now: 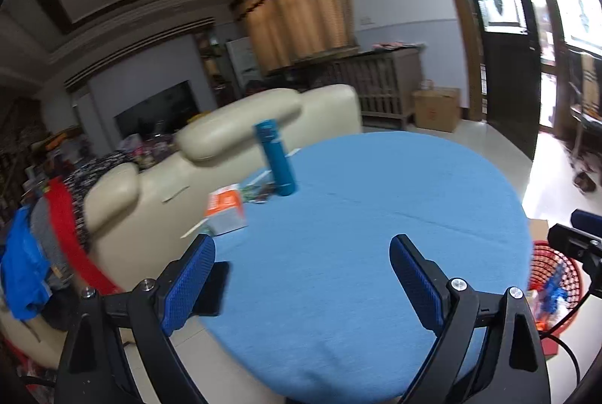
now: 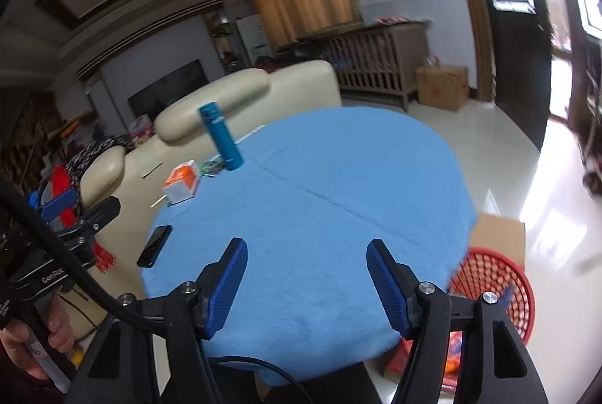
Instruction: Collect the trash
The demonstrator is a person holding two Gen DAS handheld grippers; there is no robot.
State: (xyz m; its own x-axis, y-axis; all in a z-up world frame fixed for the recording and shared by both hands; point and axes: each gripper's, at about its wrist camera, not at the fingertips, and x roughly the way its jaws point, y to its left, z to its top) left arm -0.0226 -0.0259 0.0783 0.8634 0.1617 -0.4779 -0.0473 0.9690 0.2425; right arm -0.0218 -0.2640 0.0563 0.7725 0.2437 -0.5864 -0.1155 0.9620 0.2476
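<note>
Both grippers spread wide above the round blue-clothed table (image 1: 357, 215).

The left gripper (image 1: 303, 266) and right gripper (image 2: 306, 262) hold nothing, jaws apart. At the near right, beside the table's edge, stands a red mesh plastic basket (image 2: 496, 276) holding what looks like wrappers. On the far left stand a teal cylindrical flask (image 1: 276, 159), an orange-and-white carton (image 1: 225, 210) and a black phone (image 2: 154, 246).

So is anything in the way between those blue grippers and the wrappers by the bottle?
Nothing visible blocks them. Open blue tablecloth lies between the right gripper and the wrappers. The teal bottle stands just beside them, the orange box nearby.
</note>
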